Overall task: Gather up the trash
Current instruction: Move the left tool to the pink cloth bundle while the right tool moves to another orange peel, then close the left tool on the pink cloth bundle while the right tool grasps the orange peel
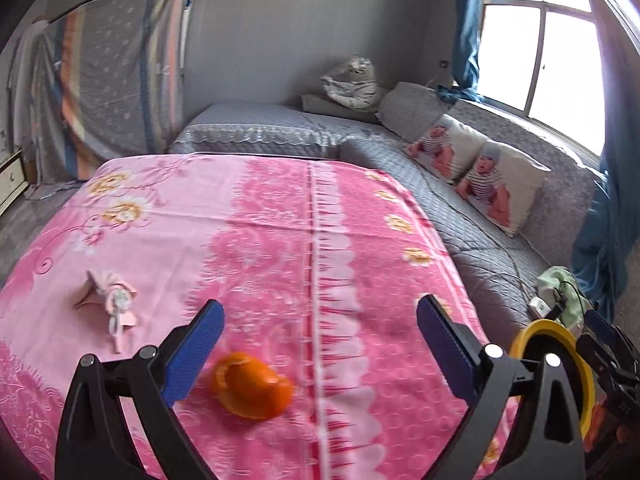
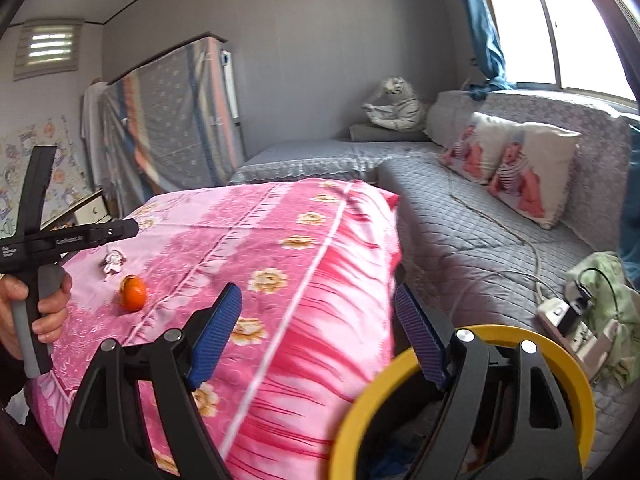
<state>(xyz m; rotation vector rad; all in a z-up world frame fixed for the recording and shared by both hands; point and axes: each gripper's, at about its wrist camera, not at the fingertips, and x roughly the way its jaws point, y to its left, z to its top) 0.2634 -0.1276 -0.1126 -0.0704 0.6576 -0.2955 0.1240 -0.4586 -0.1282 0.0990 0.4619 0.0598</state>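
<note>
An orange peel (image 1: 250, 388) lies on the pink flowered cloth (image 1: 280, 220), just beyond and below my left gripper (image 1: 320, 336). The gripper is open and nothing is between its blue pads (image 1: 204, 344). A crumpled pink tissue (image 1: 108, 304) lies further left on the cloth. A yellow-rimmed bin (image 1: 544, 325) stands off the cloth's right edge. In the right wrist view my right gripper (image 2: 320, 328) is open and empty, above the cloth's corner and the yellow-rimmed bin (image 2: 362, 408). The peel (image 2: 133, 292) and tissue (image 2: 113, 261) lie far left, near the hand (image 2: 48, 300) holding the left tool.
A grey quilted sofa (image 2: 480, 216) runs along the right with printed cushions (image 2: 532, 172). A power strip (image 2: 568, 320) with cables and a green cloth (image 2: 616, 280) lie on it beside the bin. A draped cabinet (image 1: 120, 80) stands at the back left, under a bright window (image 1: 552, 40).
</note>
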